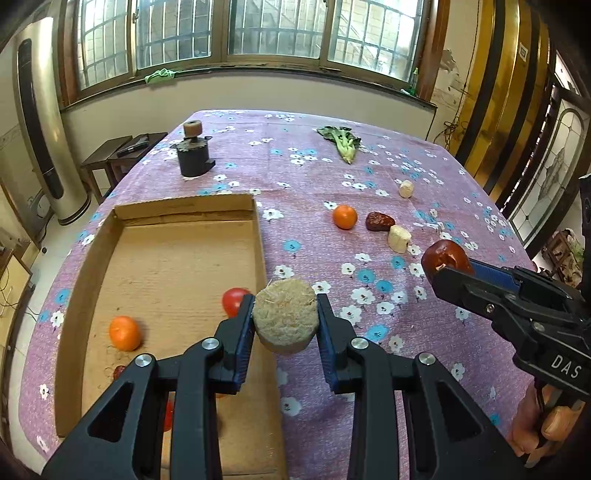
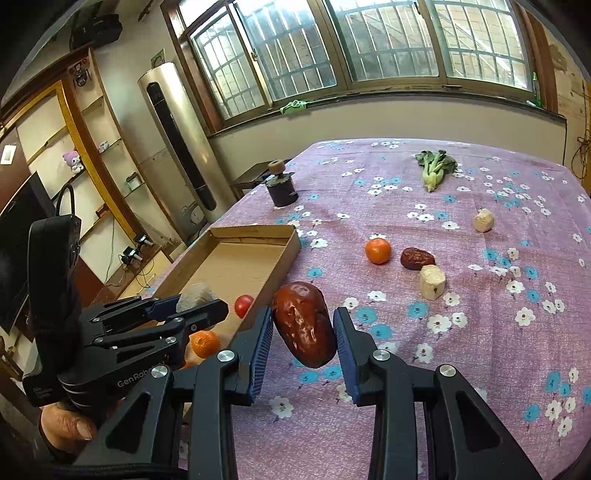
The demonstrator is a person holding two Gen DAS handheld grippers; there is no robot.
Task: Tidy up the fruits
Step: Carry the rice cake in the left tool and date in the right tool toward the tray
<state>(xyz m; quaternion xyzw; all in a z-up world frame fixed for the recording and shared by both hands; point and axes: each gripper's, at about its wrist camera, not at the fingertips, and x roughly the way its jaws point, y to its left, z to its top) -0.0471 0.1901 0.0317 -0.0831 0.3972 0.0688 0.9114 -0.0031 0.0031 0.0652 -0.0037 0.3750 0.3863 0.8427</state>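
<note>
Left gripper jaws clamped around fibrous chunk; right gripper pinching red date.

Both cameras rode close behind their own fingers, tilted down over the table toward the barred windows. The left view looked from above the cardboard box; the right view sat further right, seeing that box at its left. Each caught the other gripper, and both shared the orange and greens.
</note>
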